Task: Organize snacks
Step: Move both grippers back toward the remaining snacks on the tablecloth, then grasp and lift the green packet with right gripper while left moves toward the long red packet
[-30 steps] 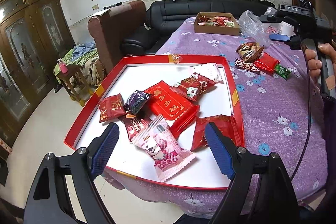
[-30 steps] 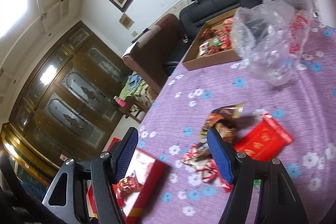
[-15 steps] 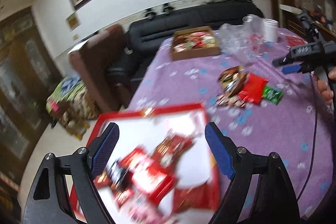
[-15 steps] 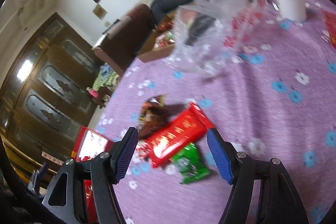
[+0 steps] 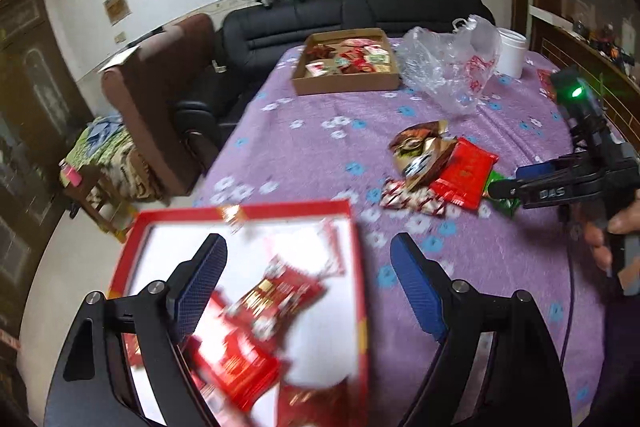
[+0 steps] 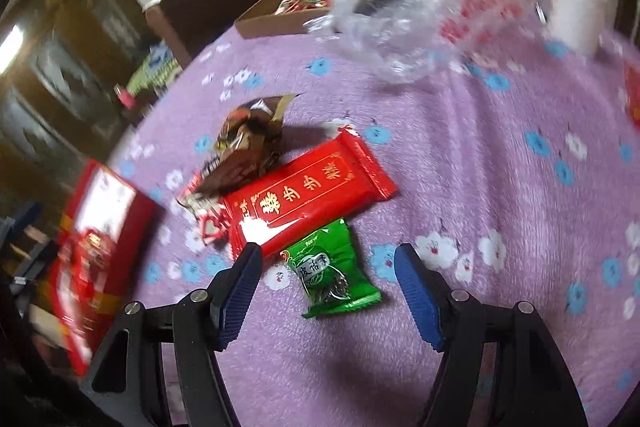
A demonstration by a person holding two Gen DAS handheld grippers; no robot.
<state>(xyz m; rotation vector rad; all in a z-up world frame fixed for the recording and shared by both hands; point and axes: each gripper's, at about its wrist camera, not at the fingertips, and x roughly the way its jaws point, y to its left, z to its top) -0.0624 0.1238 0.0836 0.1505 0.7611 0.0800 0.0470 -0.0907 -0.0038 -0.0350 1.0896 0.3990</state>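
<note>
A purple fleecy cloth with small blue and white flowers covers the surface (image 6: 460,167). On it lies a loose cluster of snacks: a glossy green packet (image 6: 334,273), a long flat red packet (image 6: 316,191) with gold lettering just beyond it, and a crinkled brown wrapper (image 6: 248,143) further off. The right gripper (image 6: 328,285) tilts steeply down over the green packet, jaws spread either side, not touching. The left gripper (image 5: 308,291), also spread and empty, hovers above a shallow red-rimmed box (image 5: 360,267) with a white floor, holding blurred red packets.
</note>
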